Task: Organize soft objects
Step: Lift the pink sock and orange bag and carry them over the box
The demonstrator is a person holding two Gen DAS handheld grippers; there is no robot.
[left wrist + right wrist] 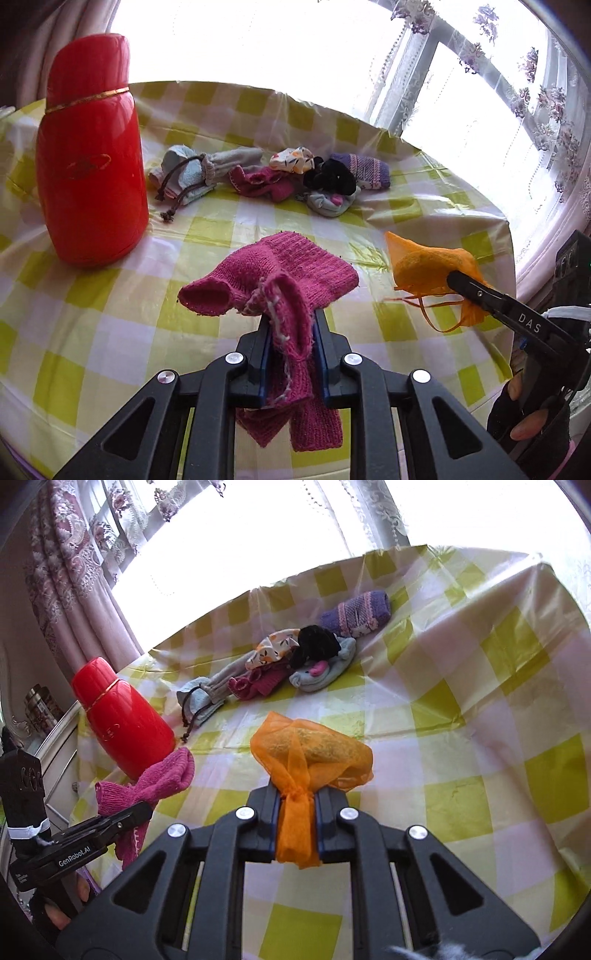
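Note:
My left gripper (291, 325) is shut on a magenta knitted piece (273, 273) and holds it above the table; it also shows in the right wrist view (155, 779). My right gripper (295, 797) is shut on the tied neck of an orange mesh pouch (314, 749), held above the table; the pouch also shows in the left wrist view (424, 262). A pile of soft things lies at the far side: a drawstring bag (192, 173), a dark pink knit (262, 182), a patterned cloth (293, 158), a black piece (328, 177), a purple knit (364, 170) and a pale blue sock (332, 203).
A tall red thermos (90, 155) stands at the left on the yellow-green checked tablecloth (110, 295). The table edge runs along the far and right sides, with a bright window and floral curtains (535, 92) behind. A cabinet with jars (40, 705) stands left of the table.

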